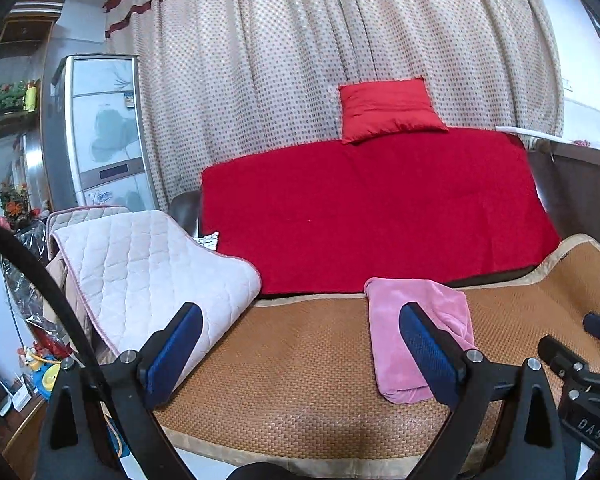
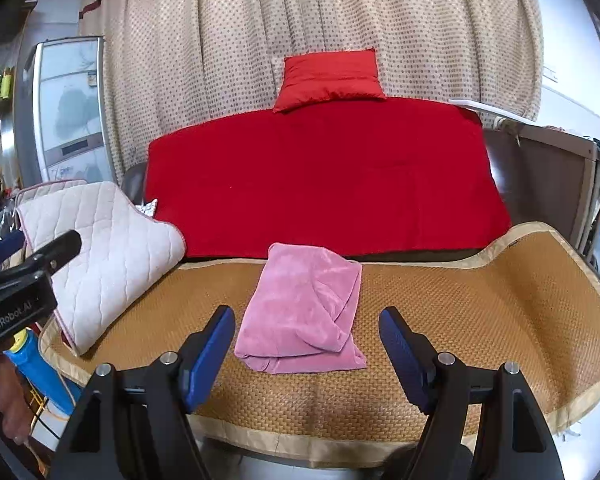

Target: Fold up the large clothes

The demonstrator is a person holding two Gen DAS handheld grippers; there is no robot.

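A pink fleece garment (image 2: pixel 304 312) lies folded into a compact bundle on the woven brown mat (image 2: pixel 480 320). In the left wrist view the same pink garment (image 1: pixel 416 328) sits just behind the right finger. My left gripper (image 1: pixel 300 344) hovers above the mat with its blue pads wide apart and nothing between them. My right gripper (image 2: pixel 306 344) is open too, raised above the near edge of the garment without touching it. The right gripper's body shows at the right edge of the left wrist view, and the left gripper's at the left edge of the right wrist view.
A quilted white pad (image 1: pixel 148 276) lies folded at the mat's left end. Behind the mat is a red blanket (image 2: pixel 324 180) with a red cushion (image 2: pixel 332 76) against a dotted curtain. A fridge (image 1: pixel 100 128) and cluttered shelves stand at left, a wooden frame (image 2: pixel 548 176) at right.
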